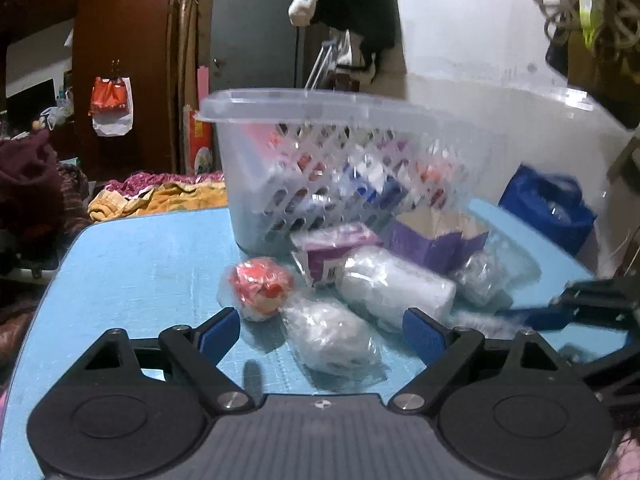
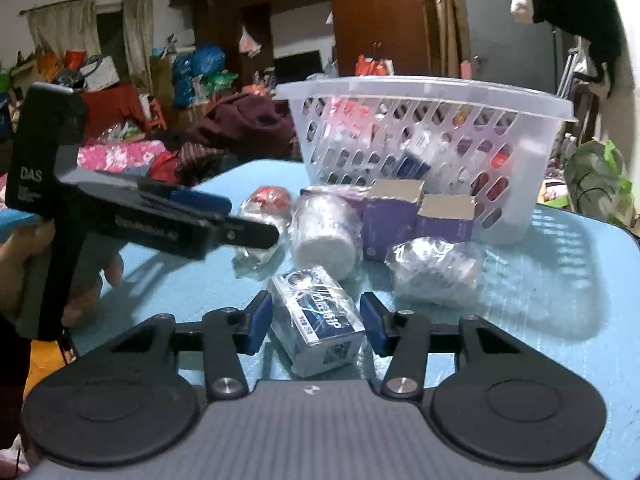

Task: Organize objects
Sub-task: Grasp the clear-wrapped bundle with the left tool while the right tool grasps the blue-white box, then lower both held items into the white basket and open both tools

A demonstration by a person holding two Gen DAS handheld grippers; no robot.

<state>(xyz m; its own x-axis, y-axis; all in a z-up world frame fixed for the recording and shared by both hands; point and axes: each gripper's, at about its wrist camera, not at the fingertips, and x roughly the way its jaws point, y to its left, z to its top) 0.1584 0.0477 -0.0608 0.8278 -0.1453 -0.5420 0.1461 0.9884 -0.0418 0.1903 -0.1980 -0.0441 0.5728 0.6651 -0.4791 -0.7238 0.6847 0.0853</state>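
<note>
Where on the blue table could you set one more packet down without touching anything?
Bare table lies left of the red ball, out to the rounded edge. A second patch lies right of the clear packet, beside the basket. The strip in front of the basket is crowded with boxes and packets.

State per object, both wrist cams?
left gripper: open, straddling a clear-wrapped packet
right gripper: open around blue-white box, pads not pressing
basket: upright, partly filled
two purple boxes: tops open
white roll: wrapped, lying on table
</note>
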